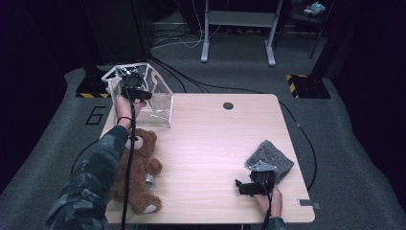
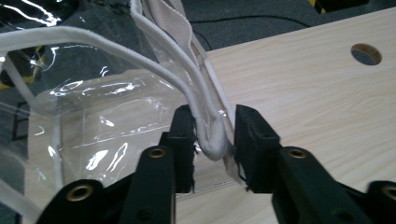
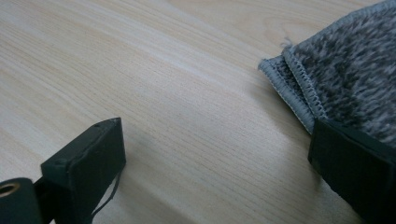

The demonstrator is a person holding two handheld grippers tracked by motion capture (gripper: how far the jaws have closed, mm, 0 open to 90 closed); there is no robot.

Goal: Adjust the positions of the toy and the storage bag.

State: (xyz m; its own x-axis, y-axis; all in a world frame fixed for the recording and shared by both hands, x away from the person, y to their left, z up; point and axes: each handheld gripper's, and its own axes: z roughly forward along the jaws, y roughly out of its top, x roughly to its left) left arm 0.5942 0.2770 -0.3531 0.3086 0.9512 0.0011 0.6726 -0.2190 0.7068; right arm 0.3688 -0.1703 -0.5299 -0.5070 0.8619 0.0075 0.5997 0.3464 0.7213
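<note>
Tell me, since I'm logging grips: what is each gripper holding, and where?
Left gripper pinches the clear bag by its white edge binding; right gripper holds nothing.

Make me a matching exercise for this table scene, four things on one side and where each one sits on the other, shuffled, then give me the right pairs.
Things:
1. clear plastic bag with white fabric trim
2. brown plush teddy bear
3. grey knitted cloth
4. round hole in the wooden table

Places:
A. near right, beside the right gripper
B. far left corner, its strap between the jaws of the left gripper
C. far edge, near the middle
D. near left, lying by the person's sleeve

Pairs: 1-B, 2-D, 3-A, 4-C
</note>
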